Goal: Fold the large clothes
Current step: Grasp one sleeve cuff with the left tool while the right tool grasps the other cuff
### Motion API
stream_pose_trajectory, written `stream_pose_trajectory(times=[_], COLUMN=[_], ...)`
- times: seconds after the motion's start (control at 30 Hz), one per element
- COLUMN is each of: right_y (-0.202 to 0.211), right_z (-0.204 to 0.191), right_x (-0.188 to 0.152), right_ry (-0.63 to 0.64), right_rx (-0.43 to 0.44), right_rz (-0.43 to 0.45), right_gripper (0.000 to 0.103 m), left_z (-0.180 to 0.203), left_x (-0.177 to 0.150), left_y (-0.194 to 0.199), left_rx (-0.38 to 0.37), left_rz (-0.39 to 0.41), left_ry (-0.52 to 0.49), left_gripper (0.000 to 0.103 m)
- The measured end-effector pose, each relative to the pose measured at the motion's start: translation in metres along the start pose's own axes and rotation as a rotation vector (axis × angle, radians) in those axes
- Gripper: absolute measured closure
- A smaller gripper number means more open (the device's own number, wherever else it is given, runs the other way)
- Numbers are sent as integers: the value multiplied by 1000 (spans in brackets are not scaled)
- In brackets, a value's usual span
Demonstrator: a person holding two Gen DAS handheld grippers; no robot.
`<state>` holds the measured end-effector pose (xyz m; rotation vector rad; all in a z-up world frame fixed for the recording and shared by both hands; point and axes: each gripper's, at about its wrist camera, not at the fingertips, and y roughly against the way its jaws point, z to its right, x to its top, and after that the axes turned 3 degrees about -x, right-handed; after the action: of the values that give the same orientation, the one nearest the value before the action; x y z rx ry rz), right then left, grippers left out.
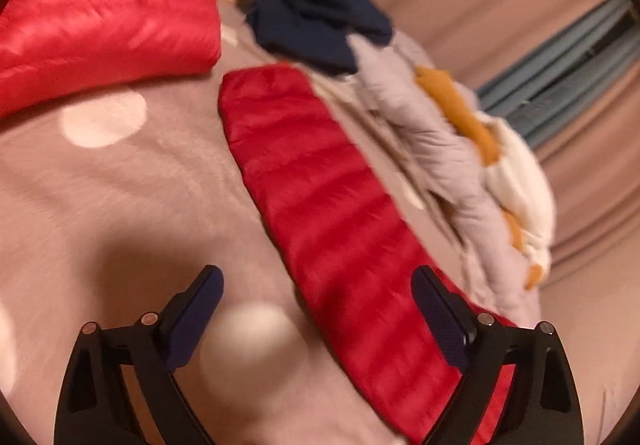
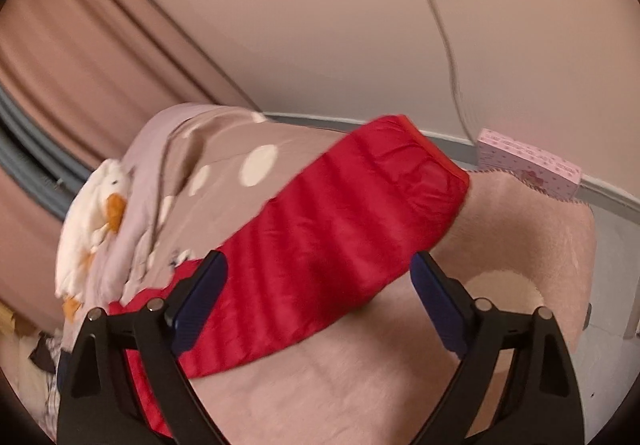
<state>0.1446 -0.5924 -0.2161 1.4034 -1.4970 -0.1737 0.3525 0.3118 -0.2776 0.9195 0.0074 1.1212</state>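
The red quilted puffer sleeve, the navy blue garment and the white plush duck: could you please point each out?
Red quilted puffer sleeve (image 1: 320, 181): left wrist view, mid-length.
Navy blue garment (image 1: 312, 5): left wrist view, centre of the heap.
White plush duck (image 2: 110, 181): right wrist view, its head.

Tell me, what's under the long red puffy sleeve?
The red sleeve lies flat on the pink blanket with pale dots. Blanket shows on both sides of it. Whatever sits directly beneath the sleeve is covered, so I can't see it.
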Motion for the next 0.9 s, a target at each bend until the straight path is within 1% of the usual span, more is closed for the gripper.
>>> stream_pose_trajectory(times=[0.03,0.1,0.13,0.17,0.2,0.23,0.27,0.3,0.33,0.37,0.4,0.47,0.5,0.57,0.6,0.63,0.7,0.77,0.83,0.9], right_y=[-5,-14,-18,-22,-27,-30,-33,-31,-30,-30,-32,-34,-34,-31,-31,-30,-28,-25,-25,-20], right_z=[4,12,17,21,25,27,27,25,20,15,12,6,4,5,7,10,17,22,20,25], right_x=[-1,-1,-2,-4,-7,-10,-13,-16,-16,-16,-16,-15,-16,-17,-19,-21,-25,-29,-32,-33], right_ry=[-24,-74,-98,-124,-156,-178,-189,-175,-154,-137,-128,-123,-118,-122,-132,-150,-177,-188,-200,-219], right_rx=[-17,-51,-59,-55,-33,-14,1,-5,-11,-6,12,26,25,48,70,106,137,159,176,187], right_rz=[6,11,14,18,17,18,38,56,70,72,61,39,36,28,21,5,-17,-29,-36,-33], right_gripper=[10,10,10,10,10,10,10,10,10,13,14,15,16,20,20,20,20,20,19,17], left_z=[-3,-6,-1,2,4,4,3,1,-4,-9,-14,-11,-8,-7,-8,-14,-22,-25,-30,-33], left_x=[5,10,12,15,18,19,20,19,18,19,18,15,12,7,5,2,-3,-11,-24,-30], left_y=[-18,-37,-40,-44,-50,-55,-55,-56,-55,-54,-46,-30,-13,10,22,40,62,80,93,90], left_rx=[5,-2,-15,-41,-65,-62,-55,-43,-7,10,13,82,128,169,169,149,123,129,132,133], left_rz=[-21,-39,-9,-8,-27,-26,-7,0,7,18,37,85,130,170,176,178,181,192,218,219], left_ry=[7,21,-9,-32,-41,-34,-22,-4,25,48,59,2,-56,-102,-111,-95,-70,-86,-100,-97], left_gripper=[11,11,11,11,13,22,32,55,74,79,86,91,92,93,94,94,94,94,94,94])
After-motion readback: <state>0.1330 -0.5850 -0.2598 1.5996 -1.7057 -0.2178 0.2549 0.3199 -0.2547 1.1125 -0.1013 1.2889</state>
